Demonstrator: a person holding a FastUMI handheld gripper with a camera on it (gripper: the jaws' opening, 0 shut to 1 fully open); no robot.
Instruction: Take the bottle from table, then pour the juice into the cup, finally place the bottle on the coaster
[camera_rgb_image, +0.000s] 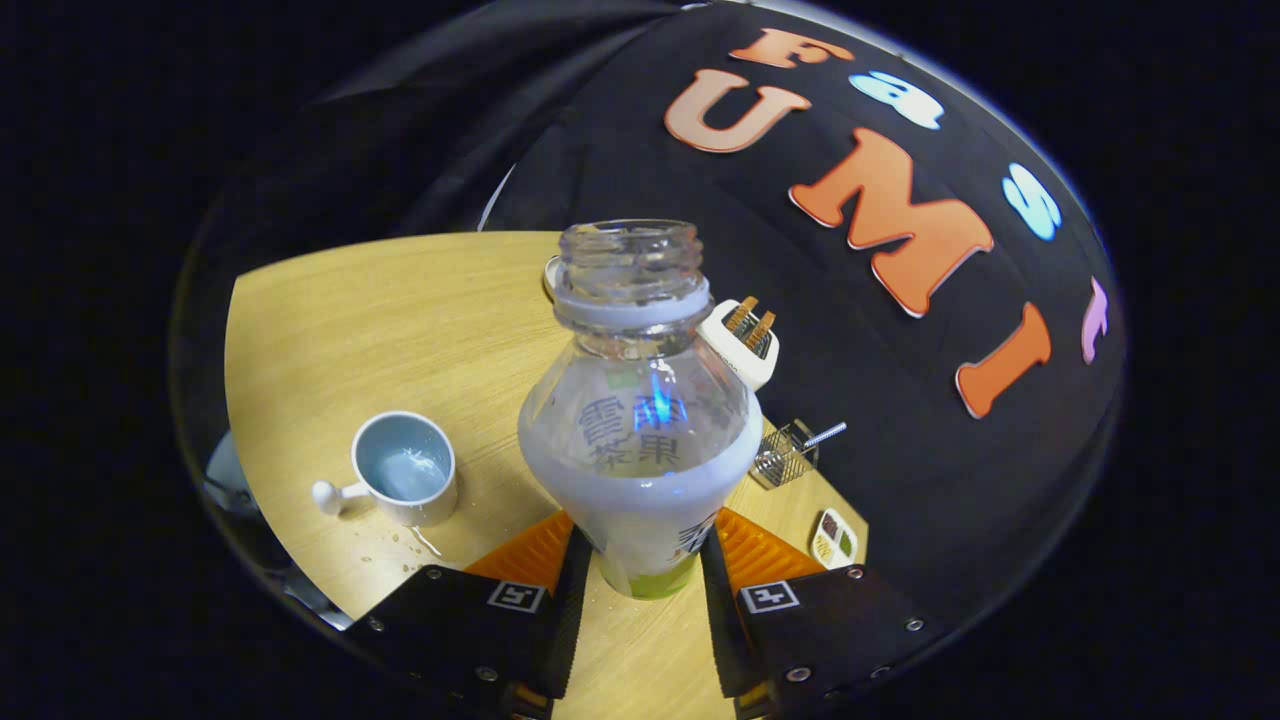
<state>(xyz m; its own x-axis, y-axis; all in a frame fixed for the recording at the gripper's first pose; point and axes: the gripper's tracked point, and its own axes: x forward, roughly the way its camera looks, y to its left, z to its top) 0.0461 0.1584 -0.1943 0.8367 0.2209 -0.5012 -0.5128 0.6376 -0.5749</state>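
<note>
The tool (640, 560) is clamped on the uncapped bottle (640, 440), both fingers squeezing its lower body, held upright-ish above the counter (400, 320). The cup (405, 470) sits off to its left.

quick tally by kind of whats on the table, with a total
bottle, open-topped, held in the claw: 1
cup: 1
wire basket: 1
white holder with sticks: 1
small divided dish: 1
total: 5

wire basket (785, 455), white holder (742, 342), small dish (833, 538)
</note>
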